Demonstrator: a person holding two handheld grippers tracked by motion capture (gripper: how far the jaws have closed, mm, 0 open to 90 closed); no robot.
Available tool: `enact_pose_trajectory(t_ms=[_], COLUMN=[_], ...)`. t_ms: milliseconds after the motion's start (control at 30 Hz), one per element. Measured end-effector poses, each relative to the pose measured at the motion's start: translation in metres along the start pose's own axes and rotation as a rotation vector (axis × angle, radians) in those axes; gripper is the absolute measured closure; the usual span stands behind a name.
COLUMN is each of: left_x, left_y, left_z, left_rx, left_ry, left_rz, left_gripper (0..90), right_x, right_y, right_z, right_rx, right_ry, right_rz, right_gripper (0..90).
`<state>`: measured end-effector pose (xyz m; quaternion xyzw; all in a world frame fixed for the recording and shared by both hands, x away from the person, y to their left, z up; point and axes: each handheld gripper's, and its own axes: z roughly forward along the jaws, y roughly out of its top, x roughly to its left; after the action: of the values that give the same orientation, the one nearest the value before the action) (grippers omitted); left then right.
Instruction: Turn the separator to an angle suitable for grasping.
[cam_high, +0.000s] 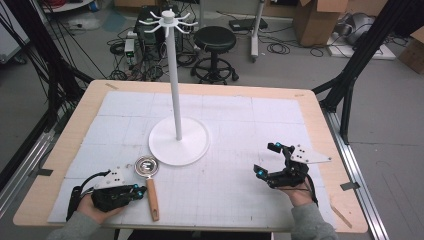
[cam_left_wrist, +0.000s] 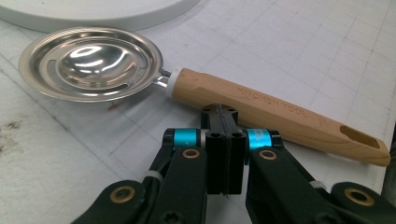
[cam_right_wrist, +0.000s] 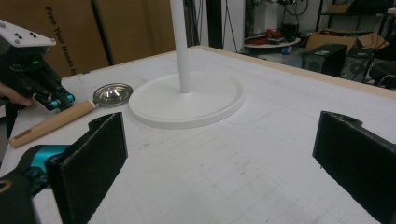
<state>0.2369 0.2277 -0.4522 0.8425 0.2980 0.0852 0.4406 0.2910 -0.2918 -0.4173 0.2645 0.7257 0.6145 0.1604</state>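
Looking down from above, we see our two forearms come in at the near edge of the worktop (cam_high: 320, 130), a pale wooden board covered with a white gridded mat (cam_high: 225, 190). Our left claw (cam_high: 141, 190) rests low on the mat at the near left, its jaws pressed together with nothing between them; in the left gripper view the closed tips sit just beside the spoon's wooden handle (cam_left_wrist: 280, 114), and we cannot tell whether they touch it. That handle belongs to a slotted metal spoon (cam_high: 148, 177) lying flat on the mat, handle toward us and its shiny round bowl (cam_left_wrist: 91, 63) pointing away, the bowl's rim just beside the base of the stand. Our right claw (cam_high: 267, 160) is held at the near right, well apart from the spoon, with its jaws spread wide and empty; in the right gripper view the two black padded jaws frame bare mat. Farther off, near the middle of the worktop, stands a white hanging stand (cam_high: 176, 80): a flat round base (cam_high: 179, 141), a tall thin upright pole and short hooked arms fanning out at the top. Beyond the far edge, on the grey floor, we see a black round stool (cam_high: 215, 40), tangled cables and cardboard boxes (cam_high: 315, 17).
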Motion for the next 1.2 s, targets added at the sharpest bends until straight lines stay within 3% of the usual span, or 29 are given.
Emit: enact_pose_trajectory(t_ms=[567, 1100, 1167, 1200], left_x=[-0.008, -0.009, -0.009, -0.010], left_y=[0.015, 0.018, 0.017, 0.017], left_z=[0.016, 0.021, 0.021, 0.019], left_rx=[0.031, 0.023, 0.024, 0.008], left_ry=[0.011, 0.014, 0.007, -0.032], left_rz=[0.026, 0.017, 0.022, 0.042], left_gripper=[89.7, 89.6, 89.6, 89.6], right_x=[0.000, 0.000, 0.000, 0.000], right_y=[0.000, 0.000, 0.000, 0.000], right_z=[0.000, 0.000, 0.000, 0.000], right_rx=[-0.007, -0.001, -0.002, -0.002], right_ry=[-0.002, 0.002, 0.001, 0.002], right_rz=[-0.003, -0.002, 0.001, 0.003], right_gripper=[2.2, 2.1, 2.2, 2.2])
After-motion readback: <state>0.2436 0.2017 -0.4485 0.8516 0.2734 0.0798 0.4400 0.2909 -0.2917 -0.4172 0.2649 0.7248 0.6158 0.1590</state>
